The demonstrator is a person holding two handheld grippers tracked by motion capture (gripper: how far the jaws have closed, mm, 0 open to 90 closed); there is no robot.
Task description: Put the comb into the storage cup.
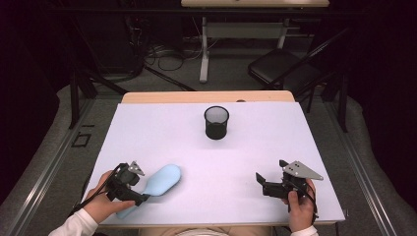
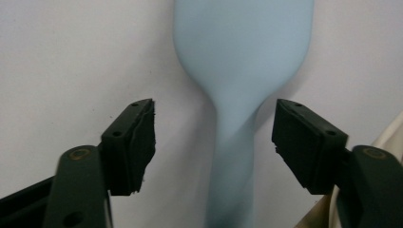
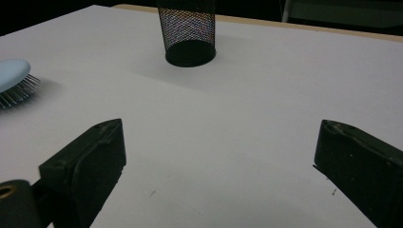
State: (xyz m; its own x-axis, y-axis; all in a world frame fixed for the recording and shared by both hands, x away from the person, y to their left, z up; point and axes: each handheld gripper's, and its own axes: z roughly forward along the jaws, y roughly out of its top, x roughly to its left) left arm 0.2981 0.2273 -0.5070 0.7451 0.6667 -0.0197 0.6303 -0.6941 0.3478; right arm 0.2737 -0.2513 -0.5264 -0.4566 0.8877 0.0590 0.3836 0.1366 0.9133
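I hold the left gripper (image 2: 214,142) astride the hairbrush (image 1: 160,182) handle, jaws apart, pads not touching. The brush lies near the table's front-left edge. Risk: uneven closing twists it away.

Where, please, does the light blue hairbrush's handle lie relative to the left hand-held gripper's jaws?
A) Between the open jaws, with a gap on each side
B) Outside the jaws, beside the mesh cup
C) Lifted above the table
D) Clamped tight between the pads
A: in the left gripper view the hairbrush handle runs between the left hand-held gripper jaws, with white table showing on both sides.
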